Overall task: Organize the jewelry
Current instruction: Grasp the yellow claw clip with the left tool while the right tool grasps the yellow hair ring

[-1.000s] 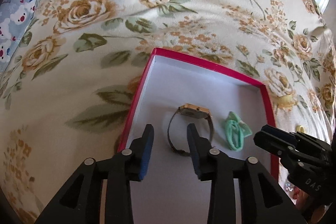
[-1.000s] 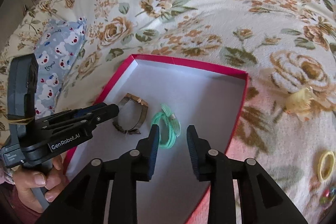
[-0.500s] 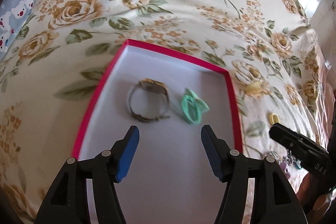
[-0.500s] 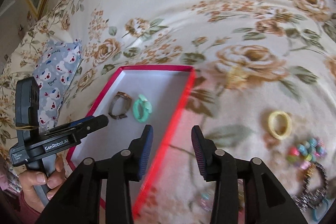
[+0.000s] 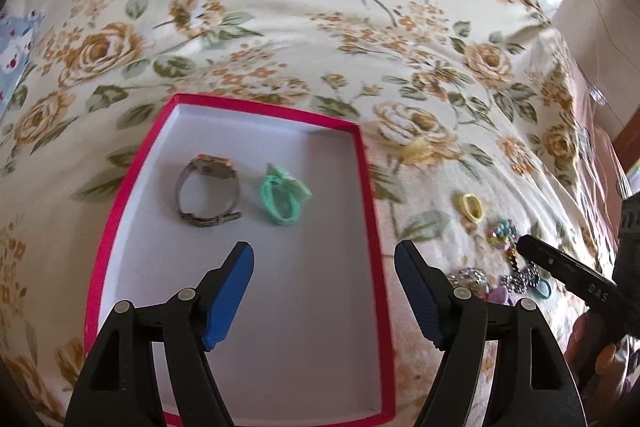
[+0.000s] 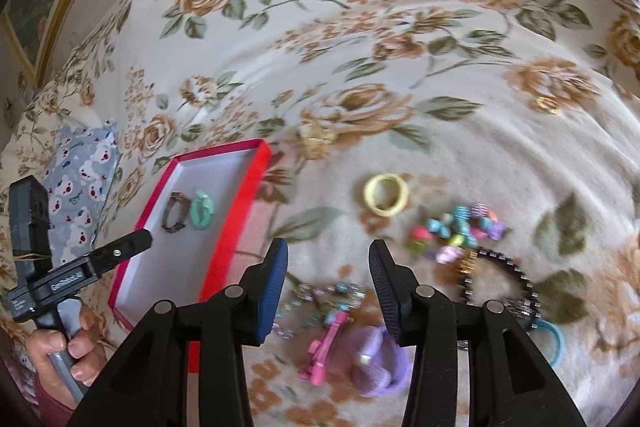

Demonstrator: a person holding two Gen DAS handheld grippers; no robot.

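While both tools hung empty over the bed, the right gripper (image 6: 328,287) sat nearest its work, its jaws opening with nothing between them, poised above the loose heap: a pink clip (image 6: 322,351) and a lilac hair tie (image 6: 374,359) lay just beneath the pads, a beaded bracelet (image 6: 320,301) just beyond them, and a dark studded bracelet (image 6: 500,283) and a blue tie (image 6: 554,341) off to the right. That heap was probably the reason for the spreading jaws; the next pick looked likely to come from there. Farther out lay a cluster of coloured beads (image 6: 456,227) and a yellow ring-shaped tie (image 6: 386,195), each apart from the rest, so either could be taken cleanly. The left gripper (image 5: 324,291), likewise unladen and with its jaws opening, hovered over the near part of the red box (image 5: 370,187), which sat on the floral bedspread (image 5: 280,27) left of the heap. Inside it a watch (image 5: 208,191) and a green hair tie (image 5: 282,197) lay side by side toward the far wall, not touching, leaving bare floor nearer for more pieces. A small gold piece (image 6: 548,105) lay farthest off on the bedspread, well apart.
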